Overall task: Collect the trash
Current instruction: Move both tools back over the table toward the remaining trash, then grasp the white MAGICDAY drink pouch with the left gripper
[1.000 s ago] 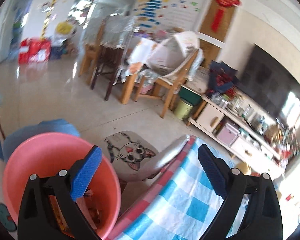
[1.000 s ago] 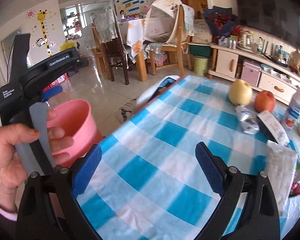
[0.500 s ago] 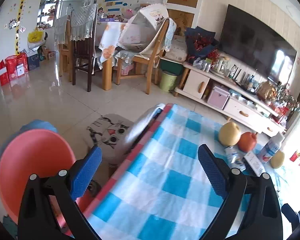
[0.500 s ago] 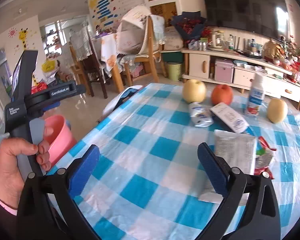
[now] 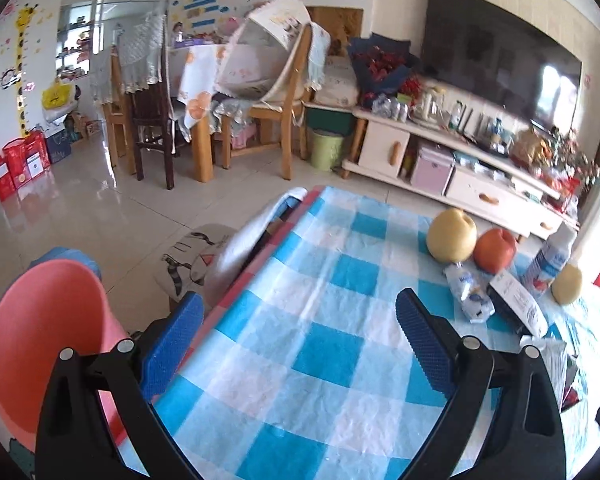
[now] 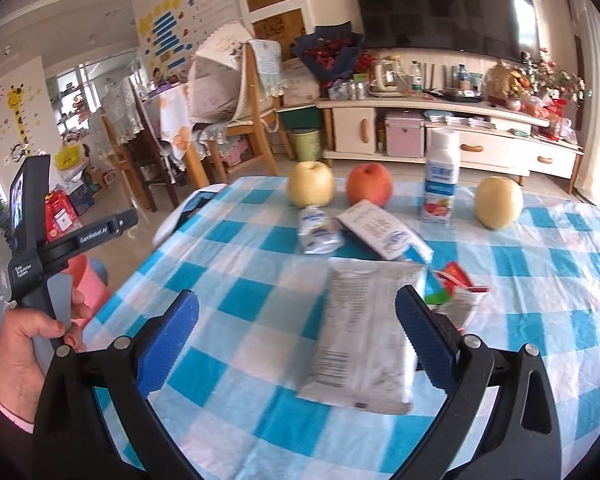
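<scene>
A silver wrapper lies flat on the blue checked tablecloth, with a red and green wrapper at its right. A crushed pouch and a white carton lie behind it. My right gripper is open and empty just above the silver wrapper's near left part. My left gripper is open and empty over the table's left edge. A pink bin stands on the floor at its left. The pouch and carton also show in the left wrist view.
Two yellow pears, a red apple and a yoghurt bottle stand at the table's far side. A cat-print stool is beside the table. Chairs and a TV cabinet stand beyond.
Both grippers have swung right from the pink bin toward the table. The wrappers have come under the right gripper. Both stay open.
</scene>
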`<state>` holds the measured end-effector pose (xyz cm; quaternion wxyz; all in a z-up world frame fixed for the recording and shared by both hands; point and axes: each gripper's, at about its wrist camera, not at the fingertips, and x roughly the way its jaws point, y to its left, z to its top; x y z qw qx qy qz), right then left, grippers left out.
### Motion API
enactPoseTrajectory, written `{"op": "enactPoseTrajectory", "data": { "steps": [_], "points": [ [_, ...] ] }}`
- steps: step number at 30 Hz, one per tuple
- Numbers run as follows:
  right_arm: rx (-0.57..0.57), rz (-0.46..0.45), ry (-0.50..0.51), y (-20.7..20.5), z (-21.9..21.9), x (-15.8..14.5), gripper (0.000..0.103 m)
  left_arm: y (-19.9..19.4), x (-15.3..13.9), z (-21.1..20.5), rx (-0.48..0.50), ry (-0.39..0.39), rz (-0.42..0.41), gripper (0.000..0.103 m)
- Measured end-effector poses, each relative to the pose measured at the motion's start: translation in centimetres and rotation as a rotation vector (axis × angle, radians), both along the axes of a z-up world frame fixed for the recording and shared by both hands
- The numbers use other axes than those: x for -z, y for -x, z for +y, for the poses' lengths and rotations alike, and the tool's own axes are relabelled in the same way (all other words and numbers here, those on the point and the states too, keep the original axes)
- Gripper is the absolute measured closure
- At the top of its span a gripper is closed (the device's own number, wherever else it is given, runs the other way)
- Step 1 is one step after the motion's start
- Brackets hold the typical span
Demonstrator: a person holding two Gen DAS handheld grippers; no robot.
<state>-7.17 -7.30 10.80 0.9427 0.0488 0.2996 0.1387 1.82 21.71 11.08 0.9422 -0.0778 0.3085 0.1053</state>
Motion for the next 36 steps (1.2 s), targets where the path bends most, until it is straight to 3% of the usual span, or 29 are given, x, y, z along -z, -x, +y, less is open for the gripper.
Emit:
{"op": "enactPoseTrajectory", "data": {
  "steps": [8, 22, 28, 31, 36],
  "points": [
    [0.060, 0.002, 0.015, -0.6, -3.3, 0.4, 0.004, -0.9, 1.0, -3.1, 0.056, -0.047, 0.035, 0.007],
    [0.235, 0.083, -0.104, -2.5, -12.1, 0.6, 0.004, -3.1, 3.3, -7.4, 0.205, 0.125, 0.106, 0.007],
    [0.285, 0.098, -0.142, -2.9, -15.0, 1.4, 0.004, -7.1, 4.8, -11.1, 0.248, 0.253, 0.167, 0.007],
    [0.279, 0.116, -0.134, -3.4, -15.4, 2.0, 0.004, -9.8, 5.3, -13.1, 0.238, 0.213, 0.197, 0.007],
    [0.258, 0.126, -0.151, -3.9, -15.8, 2.4, 0.004, -15.0, 6.2, -15.0, 0.194, 0.228, 0.256, 0.009]
  ]
}}
